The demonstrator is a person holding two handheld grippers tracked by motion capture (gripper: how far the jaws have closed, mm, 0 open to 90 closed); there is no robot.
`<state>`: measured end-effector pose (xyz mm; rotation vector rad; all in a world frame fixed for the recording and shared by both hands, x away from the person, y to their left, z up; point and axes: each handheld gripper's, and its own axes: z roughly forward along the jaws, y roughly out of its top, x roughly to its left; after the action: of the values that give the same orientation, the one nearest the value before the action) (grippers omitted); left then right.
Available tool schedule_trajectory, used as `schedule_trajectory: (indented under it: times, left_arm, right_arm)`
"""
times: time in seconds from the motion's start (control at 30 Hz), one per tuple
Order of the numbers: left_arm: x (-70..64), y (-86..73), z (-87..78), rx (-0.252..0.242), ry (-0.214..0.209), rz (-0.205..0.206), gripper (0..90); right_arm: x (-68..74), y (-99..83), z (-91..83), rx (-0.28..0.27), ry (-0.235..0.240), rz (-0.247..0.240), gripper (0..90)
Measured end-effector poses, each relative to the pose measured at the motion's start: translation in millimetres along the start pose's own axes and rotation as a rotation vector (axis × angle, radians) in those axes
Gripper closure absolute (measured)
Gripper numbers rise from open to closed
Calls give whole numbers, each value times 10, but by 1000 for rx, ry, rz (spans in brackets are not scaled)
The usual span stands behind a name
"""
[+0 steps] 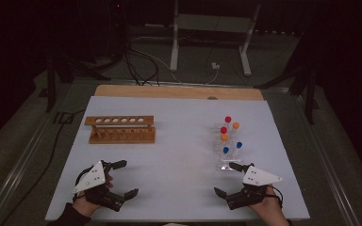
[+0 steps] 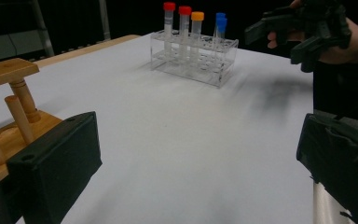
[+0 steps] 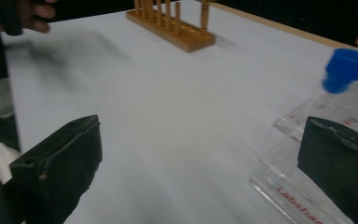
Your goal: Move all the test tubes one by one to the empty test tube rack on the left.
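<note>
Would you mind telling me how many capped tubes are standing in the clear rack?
6. In the clear rack, from far to near: red, orange, red, orange, blue, blue. The high view is small, so another could be hidden.

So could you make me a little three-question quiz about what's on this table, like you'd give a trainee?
1. True or false: the wooden rack already holds tubes.
2. Which cap colours show on the tubes in the clear rack? A) red, orange, blue B) green, yellow, white C) black only
3. Fill in: the right gripper sits nearest the ____ rack.

Key
1. False: its top holes are empty.
2. A: two red caps, two orange caps and two blue caps.
3. Clear. The left gripper sits in front of the wooden one; both grippers have their jaws apart and hold nothing.
</note>
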<state>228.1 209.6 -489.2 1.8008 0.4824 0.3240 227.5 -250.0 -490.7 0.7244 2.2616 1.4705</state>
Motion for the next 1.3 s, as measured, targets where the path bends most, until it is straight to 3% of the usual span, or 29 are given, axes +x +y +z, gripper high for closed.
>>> schedule_trajectory:
  times: [0.17,0.3,0.5,0.53,0.6,0.7,0.77,0.93,1.1,1.27,1.3]
  left_arm:
    - [8,-3,3,2,1,-5,5]
    - [4,3,3,-3,0,-6,5]
    - [6,4,1,-5,1,-8,5]
    - [5,1,1,-3,1,-7,5]
    - [5,3,3,-1,0,-9,5]
    - [7,3,3,-5,-2,-12,5]
    - [6,4,2,-1,-2,-11,5]
    - [-3,2,5,7,1,2,5]
    - [3,3,5,4,-1,-5,5]
    - [-1,5,2,0,-4,-9,5]
    - [-1,5,2,0,-4,-9,5]
  right_arm:
    - [52,118,-37,-33,33,6,0]
    - [67,201,-92,-80,21,11,0]
    - [81,286,-137,-108,-34,19,0]
    - [70,317,-150,-121,-69,29,0]
    - [50,331,-159,-136,-94,46,0]
    - [14,337,-148,-128,-145,62,0]
    - [8,340,-119,-133,-186,99,0]
    - [-29,320,-53,-113,-224,181,0]
    - [-60,274,38,-59,-260,206,0]
    - [-107,238,86,-22,-282,243,102]
    - [-115,234,89,-16,-291,249,161]
